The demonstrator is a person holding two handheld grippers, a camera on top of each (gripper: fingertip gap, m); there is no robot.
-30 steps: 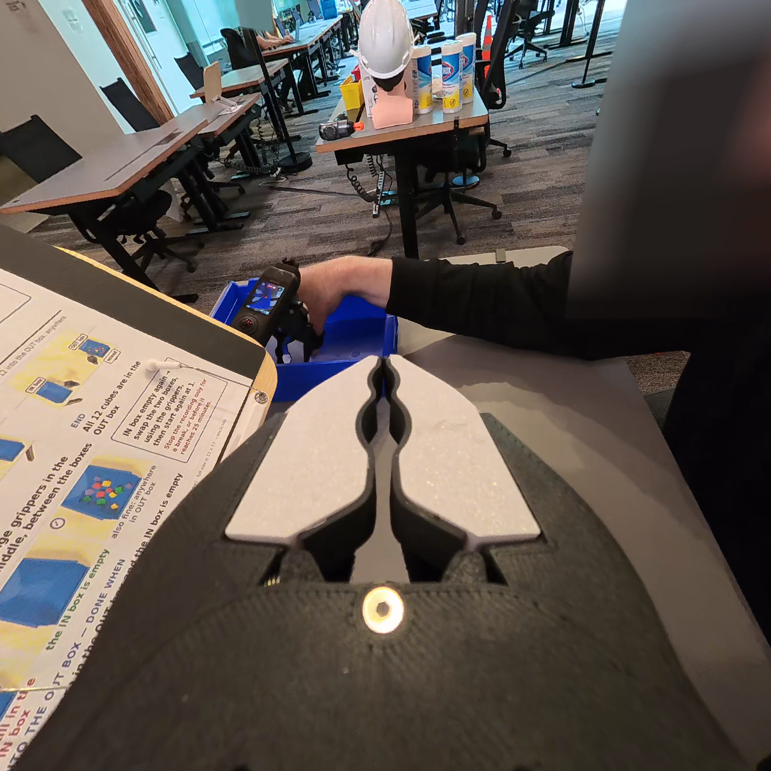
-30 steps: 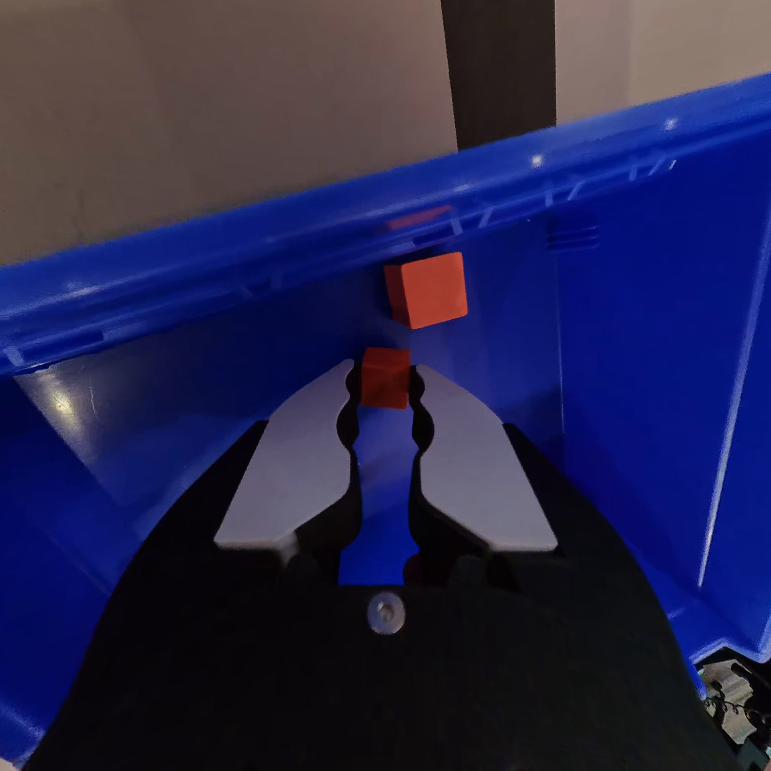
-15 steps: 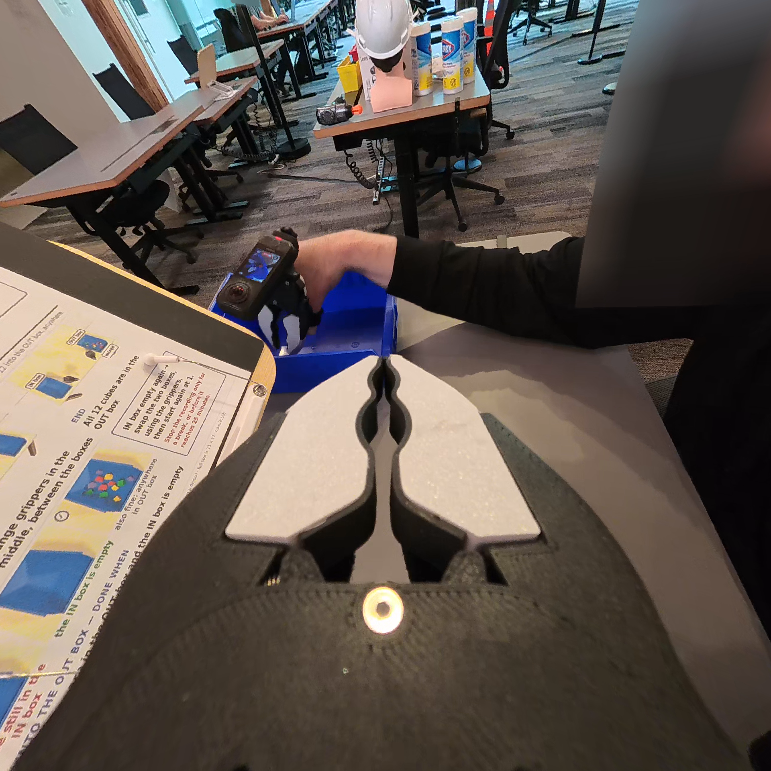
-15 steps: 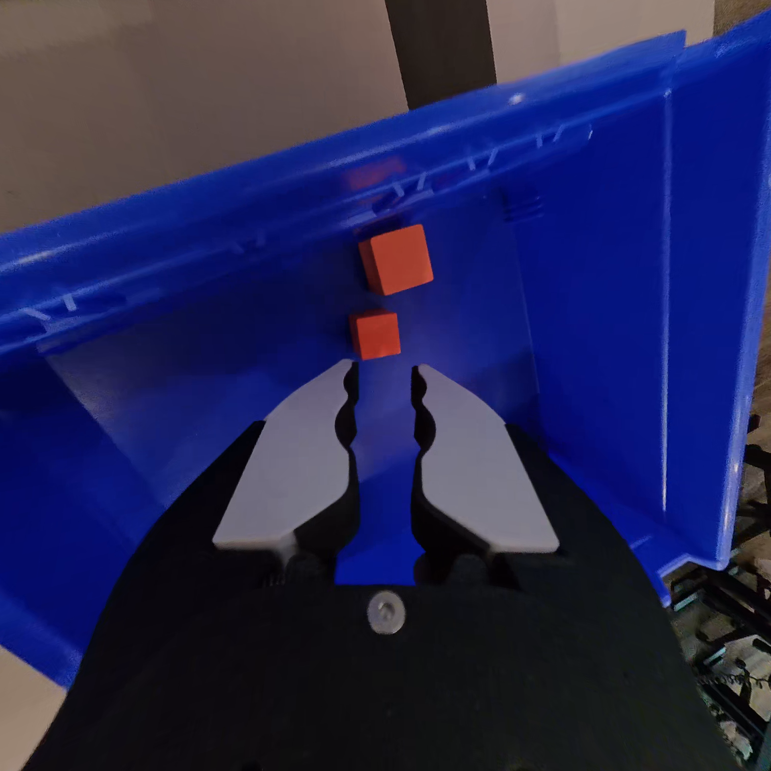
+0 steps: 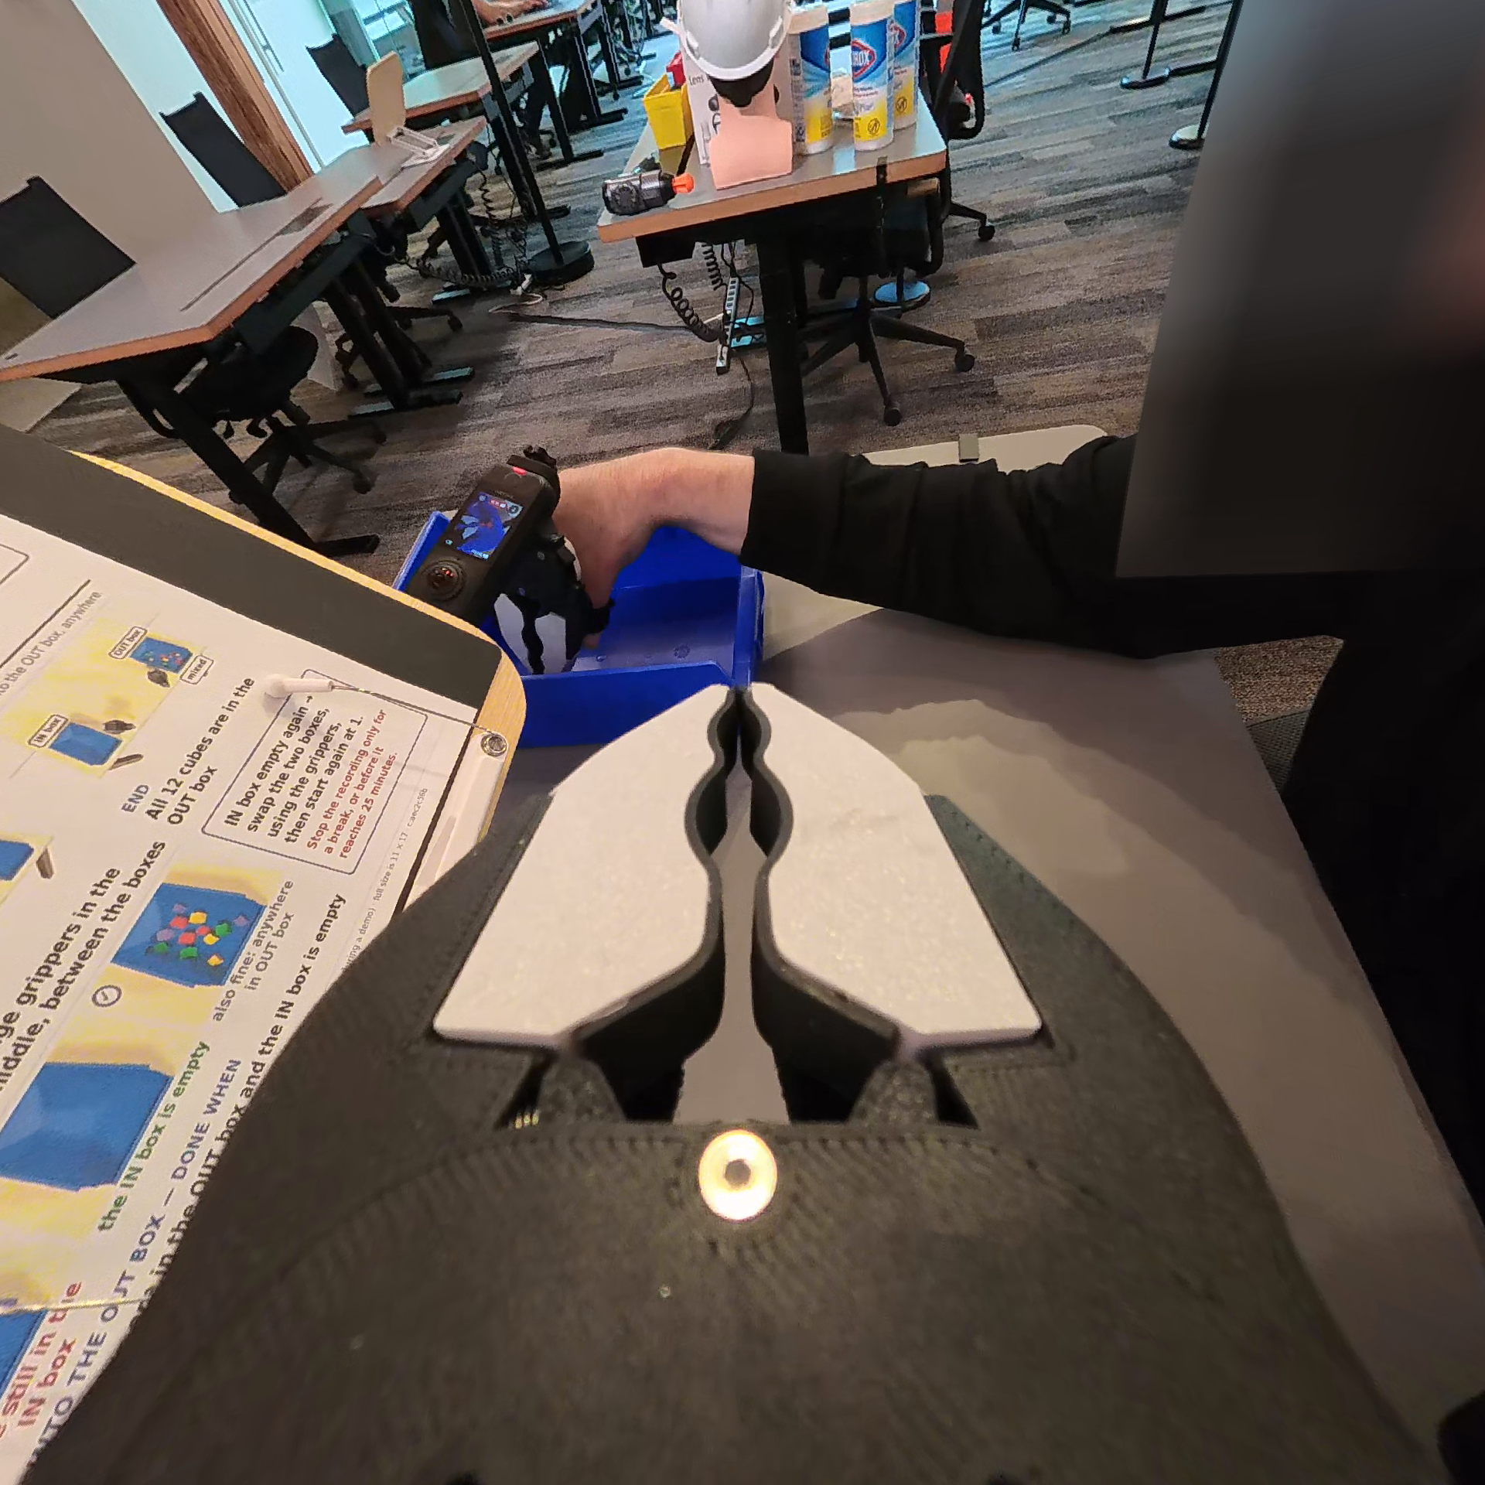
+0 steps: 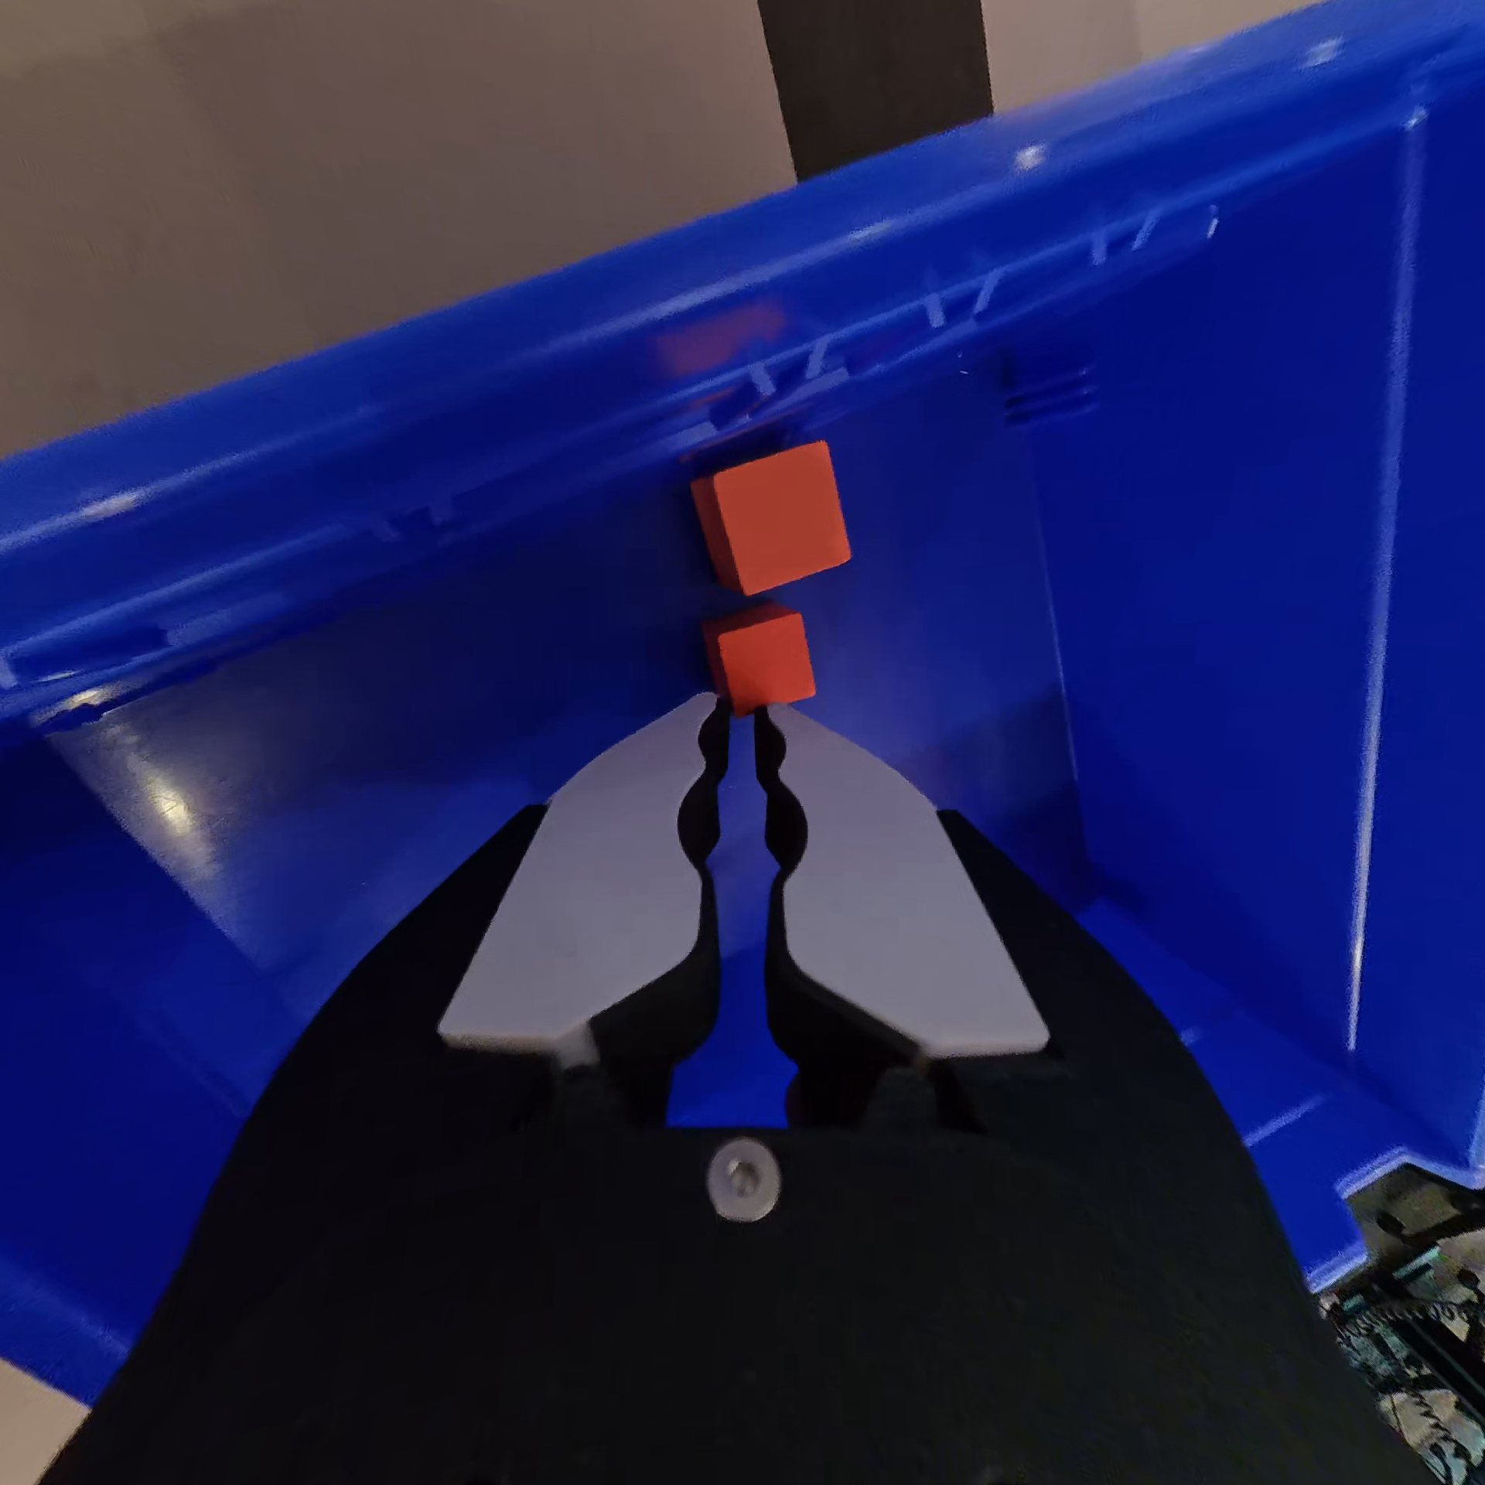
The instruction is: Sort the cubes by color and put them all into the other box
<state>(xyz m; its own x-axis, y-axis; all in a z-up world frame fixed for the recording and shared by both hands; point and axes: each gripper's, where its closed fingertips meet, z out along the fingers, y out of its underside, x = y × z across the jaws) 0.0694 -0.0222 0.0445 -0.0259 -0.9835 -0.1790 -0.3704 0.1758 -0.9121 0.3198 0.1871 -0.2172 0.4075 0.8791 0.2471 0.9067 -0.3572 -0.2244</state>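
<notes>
In the right wrist view, two orange cubes lie on the floor of the blue box (image 6: 1205,643), close to its far wall: a larger-looking one (image 6: 771,518) and a nearer one (image 6: 763,659). My right gripper (image 6: 743,711) is inside the box, shut and empty, with its tips just short of the nearer cube. It also shows in the left wrist view (image 5: 546,635), held by a hand and dipped into the blue box (image 5: 643,707). My left gripper (image 5: 738,699) is shut and empty above the grey table (image 5: 1085,803).
A printed instruction sheet on a board (image 5: 201,844) stands at the left of the table. The person's black sleeve (image 5: 924,538) reaches across to the box. Desks and chairs stand on the floor beyond the table. About 40 centimetres separates my left fingertips from my right.
My right gripper let go of the nearer orange cube, drew back a little, then closed its fingers. The left gripper has stayed shut and almost still.
</notes>
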